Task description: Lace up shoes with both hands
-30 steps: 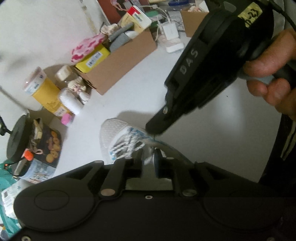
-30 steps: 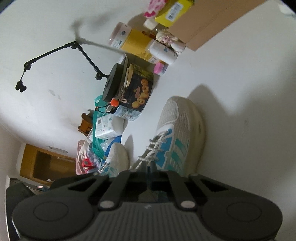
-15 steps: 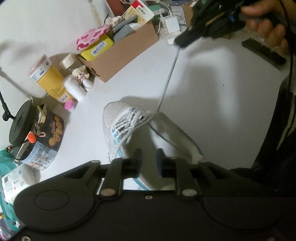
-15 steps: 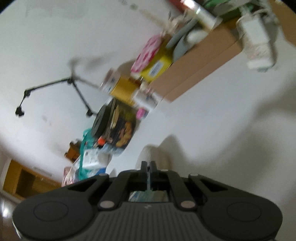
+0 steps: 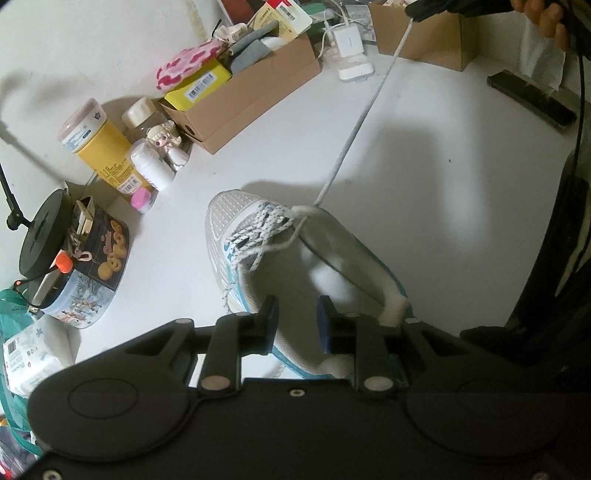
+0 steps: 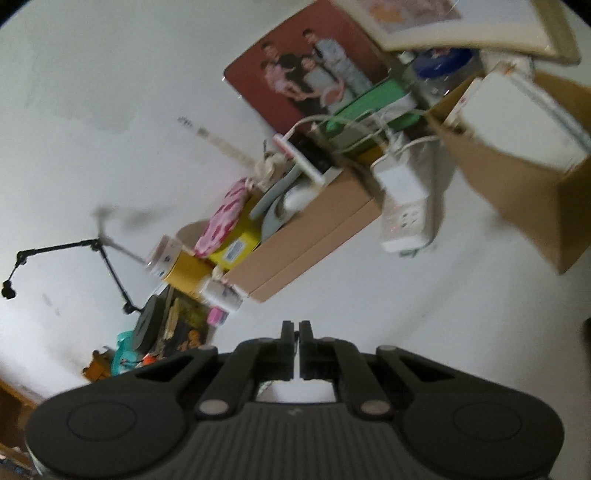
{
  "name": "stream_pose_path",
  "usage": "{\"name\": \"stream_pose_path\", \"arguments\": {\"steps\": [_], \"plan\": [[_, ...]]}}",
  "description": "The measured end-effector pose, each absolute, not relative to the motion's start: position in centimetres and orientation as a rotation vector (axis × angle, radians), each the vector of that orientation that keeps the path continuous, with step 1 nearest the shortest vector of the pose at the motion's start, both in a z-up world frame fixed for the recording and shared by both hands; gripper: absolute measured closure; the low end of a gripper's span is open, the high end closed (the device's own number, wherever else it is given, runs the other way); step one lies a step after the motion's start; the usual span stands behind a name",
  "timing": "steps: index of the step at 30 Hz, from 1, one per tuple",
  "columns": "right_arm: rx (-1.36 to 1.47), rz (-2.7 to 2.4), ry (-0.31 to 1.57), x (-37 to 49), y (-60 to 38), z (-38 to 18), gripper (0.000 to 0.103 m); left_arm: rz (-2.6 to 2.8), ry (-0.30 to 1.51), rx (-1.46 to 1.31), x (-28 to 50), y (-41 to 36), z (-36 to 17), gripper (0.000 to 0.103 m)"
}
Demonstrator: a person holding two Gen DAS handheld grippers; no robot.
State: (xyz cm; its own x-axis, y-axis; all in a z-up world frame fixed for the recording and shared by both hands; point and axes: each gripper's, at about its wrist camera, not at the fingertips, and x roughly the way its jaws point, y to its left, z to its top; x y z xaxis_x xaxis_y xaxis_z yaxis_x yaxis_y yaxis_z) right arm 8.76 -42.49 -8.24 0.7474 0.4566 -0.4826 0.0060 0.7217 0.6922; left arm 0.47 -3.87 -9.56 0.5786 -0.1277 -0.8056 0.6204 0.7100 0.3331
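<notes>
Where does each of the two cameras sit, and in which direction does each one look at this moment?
Left wrist: sits on the left gripper, looking steeply down at the shoe on the white table; its jaws stand apart, empty. The right gripper and fingers show at the top, pulling the lace taut.
Right wrist: sits on the right gripper, looking across the table to the wall; its jaws are shut.
Shared: the long cardboard box, the yellow can.
</notes>
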Motion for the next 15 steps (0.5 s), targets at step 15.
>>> {"name": "stream_pose_path", "arguments": {"steps": [15], "plan": [[0.682, 0.294, 0.748, 8.0, -41.9, -8.3, 0.093, -0.470, 0.847, 0.627, 0.3, -4.0, -9.4, 0.064]]}}
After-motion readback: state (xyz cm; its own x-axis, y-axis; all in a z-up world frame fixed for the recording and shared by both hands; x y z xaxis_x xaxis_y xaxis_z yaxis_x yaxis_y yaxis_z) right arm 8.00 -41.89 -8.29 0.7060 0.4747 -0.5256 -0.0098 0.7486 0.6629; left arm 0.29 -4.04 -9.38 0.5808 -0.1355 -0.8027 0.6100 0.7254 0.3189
